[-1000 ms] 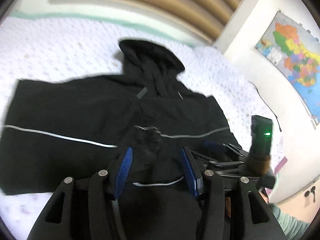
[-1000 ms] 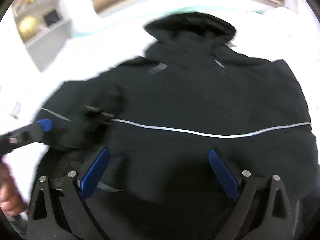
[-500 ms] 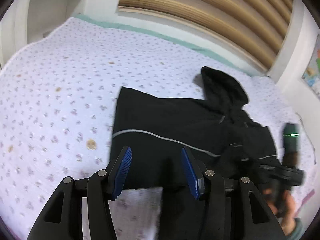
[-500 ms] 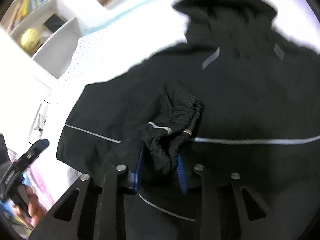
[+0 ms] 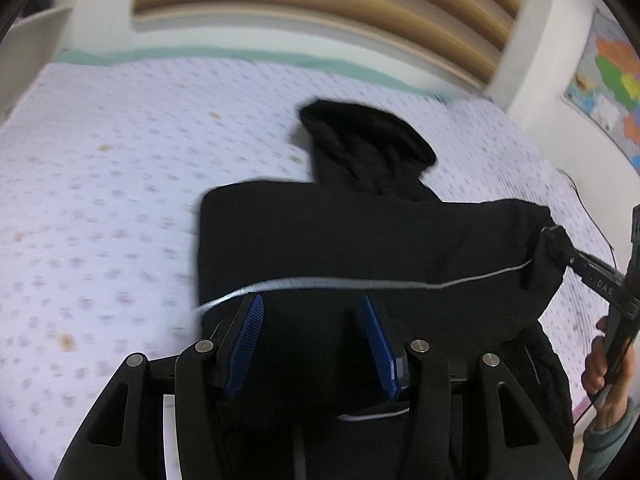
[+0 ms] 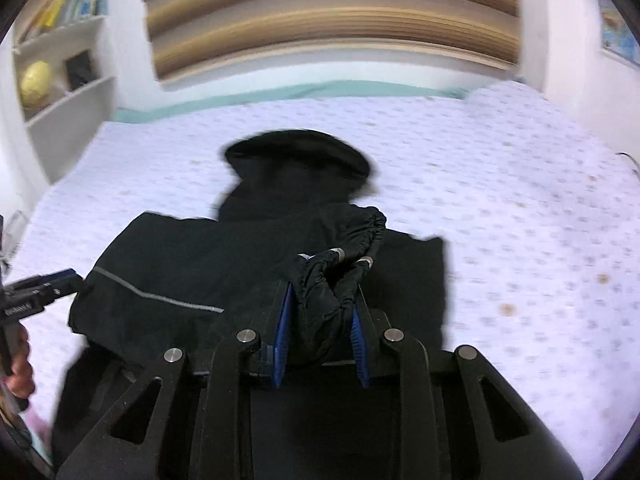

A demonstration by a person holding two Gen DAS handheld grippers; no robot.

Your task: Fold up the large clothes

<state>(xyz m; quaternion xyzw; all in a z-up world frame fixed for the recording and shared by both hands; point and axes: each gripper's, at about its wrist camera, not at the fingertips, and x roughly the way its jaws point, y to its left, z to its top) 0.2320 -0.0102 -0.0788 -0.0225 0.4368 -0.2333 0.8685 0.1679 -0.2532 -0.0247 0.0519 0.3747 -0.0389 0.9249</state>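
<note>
So far only the sleeves look folded in: the jacket lies on the bed, right gripper pinching gathered cuffs, left gripper half spread over cloth, body and hood unfolded.

1. Letters "DAS", white on black, printed on the arm of the right gripper, at 3 o'clock in the left wrist view; the word may run on, the rest is not legible.
2. White lettering on the left gripper, at 9 o'clock in the right wrist view; too blurred to read.
3. Wall map, at 2 o'clock; place names illegible.
</note>
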